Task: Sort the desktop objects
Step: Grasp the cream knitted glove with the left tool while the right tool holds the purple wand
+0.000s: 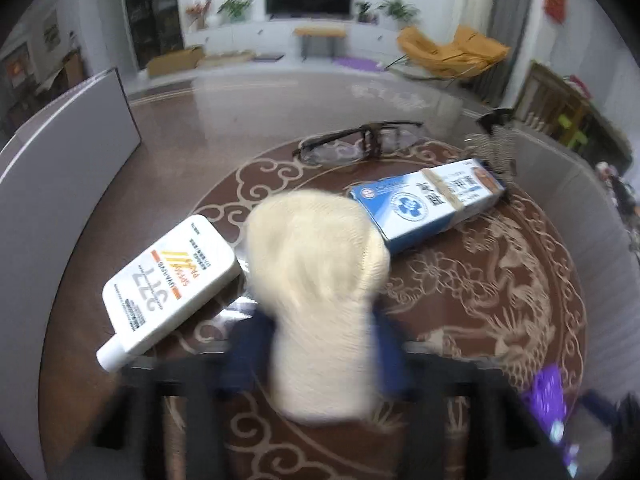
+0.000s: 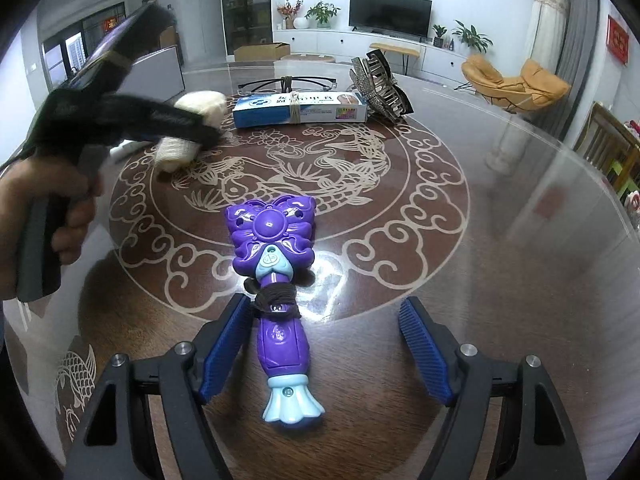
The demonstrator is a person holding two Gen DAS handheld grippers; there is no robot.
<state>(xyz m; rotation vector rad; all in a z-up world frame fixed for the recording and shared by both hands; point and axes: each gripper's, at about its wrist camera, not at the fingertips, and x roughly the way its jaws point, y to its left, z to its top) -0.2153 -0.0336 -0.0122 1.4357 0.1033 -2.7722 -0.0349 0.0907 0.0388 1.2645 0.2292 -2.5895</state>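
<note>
- Sunscreen bottle (image 1: 170, 288), flat on table (image 1: 500, 300) at left: rigid, smooth, likely slick; take across its narrow sides.
- Cream knitted roll (image 1: 320, 300), mid-table: soft, light, compressible; left gripper (image 1: 320, 364) clamps its middle, blurred.
- Purple toy wand (image 2: 276, 280), lying toward the right: hard, light plastic; right gripper (image 2: 326, 354) spread apart around the handle, right pad clear of it; narrow handle suits best.

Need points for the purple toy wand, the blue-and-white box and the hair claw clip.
purple toy wand (image 2: 272, 236): right wrist view, butterfly head.
blue-and-white box (image 2: 298, 110): right wrist view, front face.
hair claw clip (image 2: 380, 88): right wrist view, teeth.
</note>
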